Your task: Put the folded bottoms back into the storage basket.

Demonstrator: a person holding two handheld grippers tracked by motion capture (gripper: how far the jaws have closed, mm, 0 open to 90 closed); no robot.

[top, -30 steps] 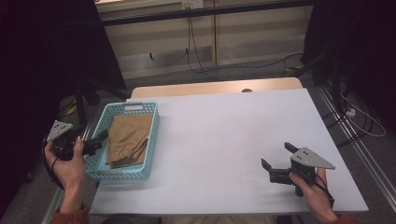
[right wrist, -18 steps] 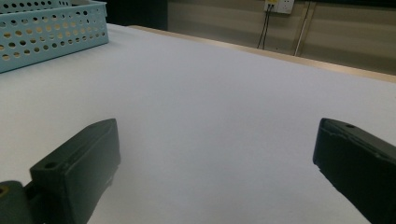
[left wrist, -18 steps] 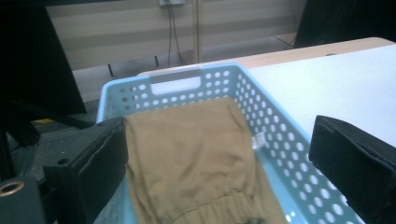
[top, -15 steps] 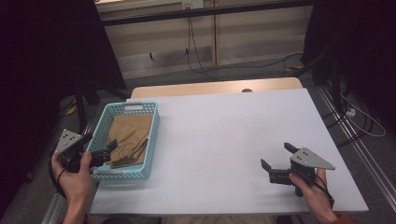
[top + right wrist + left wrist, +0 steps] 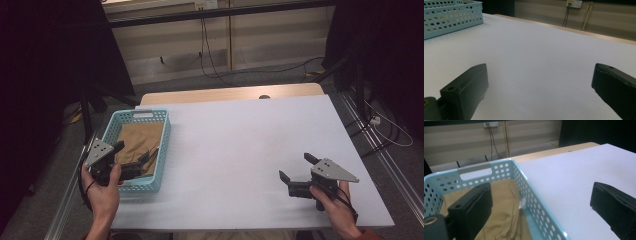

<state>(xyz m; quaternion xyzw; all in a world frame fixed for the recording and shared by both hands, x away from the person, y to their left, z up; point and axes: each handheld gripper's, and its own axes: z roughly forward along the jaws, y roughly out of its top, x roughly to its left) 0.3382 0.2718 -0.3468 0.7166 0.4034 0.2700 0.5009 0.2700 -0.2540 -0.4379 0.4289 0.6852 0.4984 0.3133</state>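
Dim room, soft overhead light brightening white table [image 5: 240, 145]; corners falling into black; near jaws blurring in both gripper views.

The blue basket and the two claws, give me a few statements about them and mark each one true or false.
1. The blue basket holds tan fabric. True.
2. The left claw is clamped shut on the fabric. False: its jaws stand open, one over the fabric, one outside the basket wall.
3. The right claw is open over the bare white table. True.
4. The basket sits at the table's right edge. False: it sits at the left edge.
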